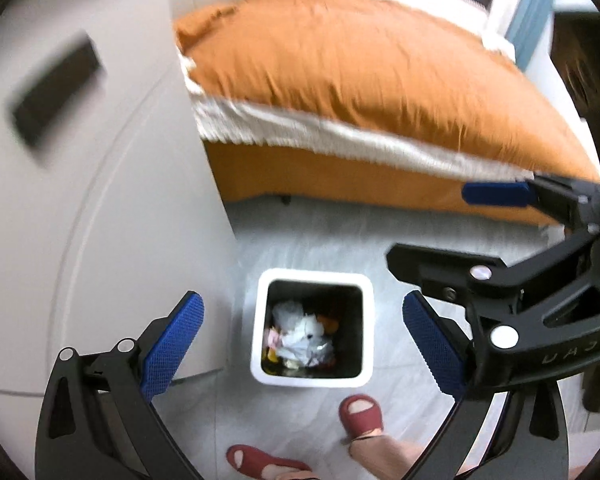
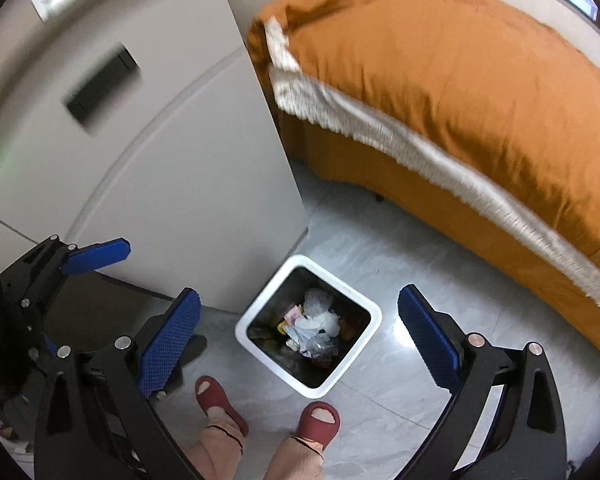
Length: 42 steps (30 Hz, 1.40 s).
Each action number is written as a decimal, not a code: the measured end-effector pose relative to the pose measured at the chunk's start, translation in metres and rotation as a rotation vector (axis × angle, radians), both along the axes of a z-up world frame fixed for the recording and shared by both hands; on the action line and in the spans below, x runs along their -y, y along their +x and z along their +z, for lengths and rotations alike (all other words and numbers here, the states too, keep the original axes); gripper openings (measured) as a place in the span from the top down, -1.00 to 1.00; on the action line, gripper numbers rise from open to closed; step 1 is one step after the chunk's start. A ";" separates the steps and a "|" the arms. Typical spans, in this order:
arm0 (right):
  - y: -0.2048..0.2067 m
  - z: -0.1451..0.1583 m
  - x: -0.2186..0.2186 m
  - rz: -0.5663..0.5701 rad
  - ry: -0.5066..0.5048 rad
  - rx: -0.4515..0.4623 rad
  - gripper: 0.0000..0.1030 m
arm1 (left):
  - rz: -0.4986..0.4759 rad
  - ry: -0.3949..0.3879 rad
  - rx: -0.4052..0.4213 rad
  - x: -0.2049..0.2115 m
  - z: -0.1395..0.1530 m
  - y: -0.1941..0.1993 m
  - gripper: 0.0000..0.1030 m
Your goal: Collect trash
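Bin (image 2: pixel 366 306) white-rimmed, square, dark inside — crumpled trash (image 2: pixel 316 320) heaped.

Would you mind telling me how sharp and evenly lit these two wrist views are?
Left wrist view: motion blur smears the bed and cabinet handle; the trash bin and left claw stay fairly crisp. Right wrist view: milder blur on the bed fringe, a glare patch on the floor beside the bin; fisheye bending throughout.

Orange-covered bed (image 2: pixel 460 80) beside white cabinet (image 2: pixel 172 152), grey tiled floor (image 2: pixel 380 256).
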State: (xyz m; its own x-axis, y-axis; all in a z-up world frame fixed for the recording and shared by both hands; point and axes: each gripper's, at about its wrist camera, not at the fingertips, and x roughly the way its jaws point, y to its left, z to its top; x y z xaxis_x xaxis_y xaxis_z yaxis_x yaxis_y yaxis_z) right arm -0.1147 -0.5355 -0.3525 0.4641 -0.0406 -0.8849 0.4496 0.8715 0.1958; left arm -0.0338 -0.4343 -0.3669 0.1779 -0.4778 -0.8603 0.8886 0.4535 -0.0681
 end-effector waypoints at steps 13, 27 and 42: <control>-0.008 0.176 -0.036 0.052 -0.095 0.234 -0.91 | 0.151 -0.176 0.108 -0.062 0.158 -0.014 -0.91; 0.056 0.289 -0.131 0.309 -0.145 0.517 -0.91 | 0.435 -0.273 0.347 -0.191 0.276 0.005 -0.90; 0.114 0.326 -0.254 0.541 -0.135 0.652 -0.91 | 0.701 -0.270 0.425 -0.324 0.311 0.035 -0.90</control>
State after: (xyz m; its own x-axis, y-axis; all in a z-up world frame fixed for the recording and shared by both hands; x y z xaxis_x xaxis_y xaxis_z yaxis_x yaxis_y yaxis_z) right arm -0.0003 -0.2817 -0.0269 0.8643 0.2469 -0.4382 -0.2007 0.9681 0.1497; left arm 0.0016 -0.1107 -0.0559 0.7895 -0.3156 -0.5264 0.3839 0.9231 0.0224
